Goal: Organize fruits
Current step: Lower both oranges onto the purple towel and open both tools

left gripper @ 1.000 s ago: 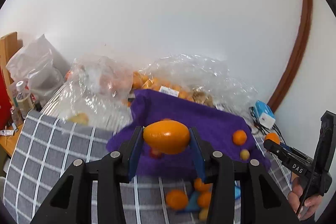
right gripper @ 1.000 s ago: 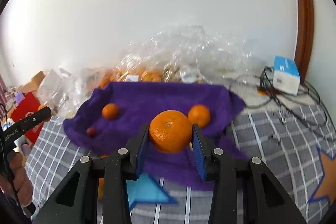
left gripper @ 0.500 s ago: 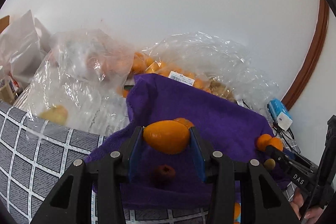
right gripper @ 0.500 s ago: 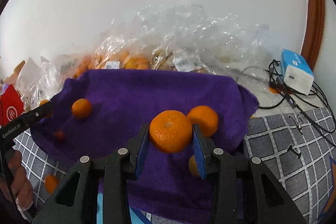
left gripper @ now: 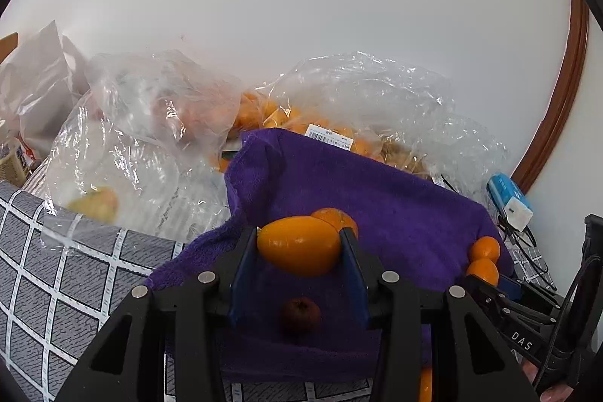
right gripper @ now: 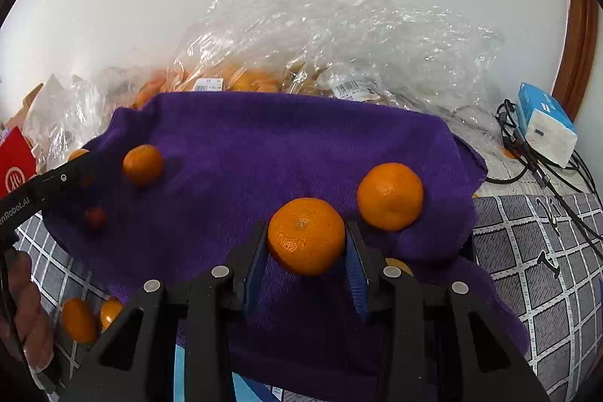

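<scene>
A purple towel (left gripper: 395, 191) (right gripper: 282, 138) lies spread over a grey checked cloth. My left gripper (left gripper: 299, 236) is shut on a smooth oval orange fruit (left gripper: 299, 247), held just above the towel's left part. A tangerine (left gripper: 337, 215) lies right behind it, and a small dark red fruit (left gripper: 300, 315) lies below the jaws. My right gripper (right gripper: 306, 228) is shut on a round tangerine (right gripper: 306, 238) over the towel's right part. Beside it lies a larger tangerine (right gripper: 390, 196). In the right wrist view a small tangerine (right gripper: 142, 164) and the dark red fruit (right gripper: 95, 218) lie at the left.
Crumpled clear plastic bags (right gripper: 339, 36) (left gripper: 124, 145) with more orange fruit stand behind the towel against the white wall. A blue and white box (right gripper: 546, 127) with black cables sits at the right. Two tangerines (right gripper: 79, 319) lie on the checked cloth (right gripper: 527, 251) beside a hand (right gripper: 26, 307).
Both grippers have come down and forward over the purple towel, each still holding its fruit. The towel and the bags now fill more of both views.
</scene>
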`<state>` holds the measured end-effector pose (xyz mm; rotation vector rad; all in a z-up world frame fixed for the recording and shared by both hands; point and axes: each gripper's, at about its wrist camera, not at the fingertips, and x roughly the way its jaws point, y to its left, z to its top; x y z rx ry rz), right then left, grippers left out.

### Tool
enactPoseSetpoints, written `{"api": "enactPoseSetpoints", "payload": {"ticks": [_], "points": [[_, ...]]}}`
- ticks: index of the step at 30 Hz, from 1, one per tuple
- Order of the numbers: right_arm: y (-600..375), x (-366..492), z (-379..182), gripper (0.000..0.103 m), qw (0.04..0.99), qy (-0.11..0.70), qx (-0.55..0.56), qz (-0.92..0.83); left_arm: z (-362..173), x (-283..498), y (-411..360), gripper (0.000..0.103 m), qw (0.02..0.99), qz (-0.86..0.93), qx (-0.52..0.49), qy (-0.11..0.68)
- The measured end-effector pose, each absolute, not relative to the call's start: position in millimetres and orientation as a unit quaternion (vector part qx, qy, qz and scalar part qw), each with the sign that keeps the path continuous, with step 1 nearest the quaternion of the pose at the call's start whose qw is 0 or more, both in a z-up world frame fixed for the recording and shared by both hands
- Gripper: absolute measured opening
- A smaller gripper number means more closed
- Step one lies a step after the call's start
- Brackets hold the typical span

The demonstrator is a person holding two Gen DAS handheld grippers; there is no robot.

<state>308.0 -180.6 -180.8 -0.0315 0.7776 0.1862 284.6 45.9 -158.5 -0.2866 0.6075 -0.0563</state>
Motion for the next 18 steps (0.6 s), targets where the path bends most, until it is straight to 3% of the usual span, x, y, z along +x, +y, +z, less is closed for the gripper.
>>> {"api": "enactPoseSetpoints", "payload": {"ticks": [18], "points": [[-181.6, 304.2, -186.4, 0.039, 0.915, 0.393, -0.019, 0.087, -165.4, 292.6, 39.8, 0.042, 0.937, -0.022, -0.121, 0.328]]}}
